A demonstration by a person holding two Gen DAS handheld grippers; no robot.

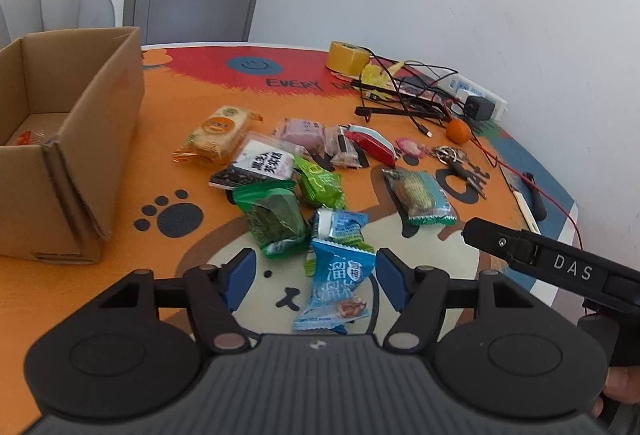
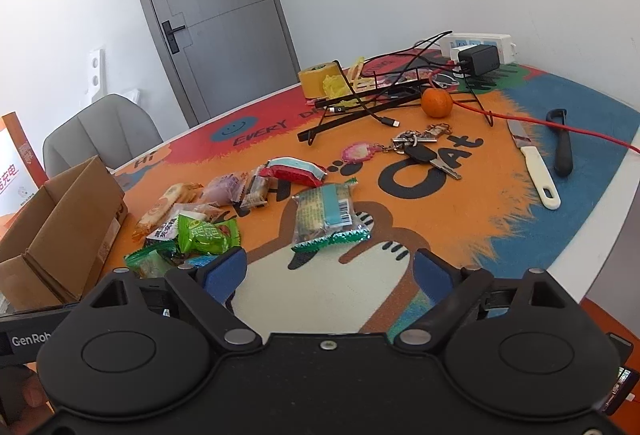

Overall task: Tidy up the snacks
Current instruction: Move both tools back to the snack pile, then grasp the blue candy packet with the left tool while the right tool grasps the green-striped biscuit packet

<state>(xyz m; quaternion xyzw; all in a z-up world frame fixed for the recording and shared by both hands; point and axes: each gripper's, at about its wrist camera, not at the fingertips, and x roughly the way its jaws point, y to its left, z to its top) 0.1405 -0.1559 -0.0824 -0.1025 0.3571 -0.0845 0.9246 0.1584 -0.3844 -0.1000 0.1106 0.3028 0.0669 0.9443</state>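
While my left gripper hangs low over the table, its jaws stand about half open with the blue snack packet between the pads; neither pad clearly presses it. At far left sits the open cardboard box, 1 small packet visible inside. Right of it the snack pile: orange biscuit pack, black-and-white packet, 2 green packets, pink pack, red-and-white pack, teal-edged cracker pack. My right gripper is wide open, empty, the cracker pack lying just beyond its tips. Farther right: keys, orange, knife.
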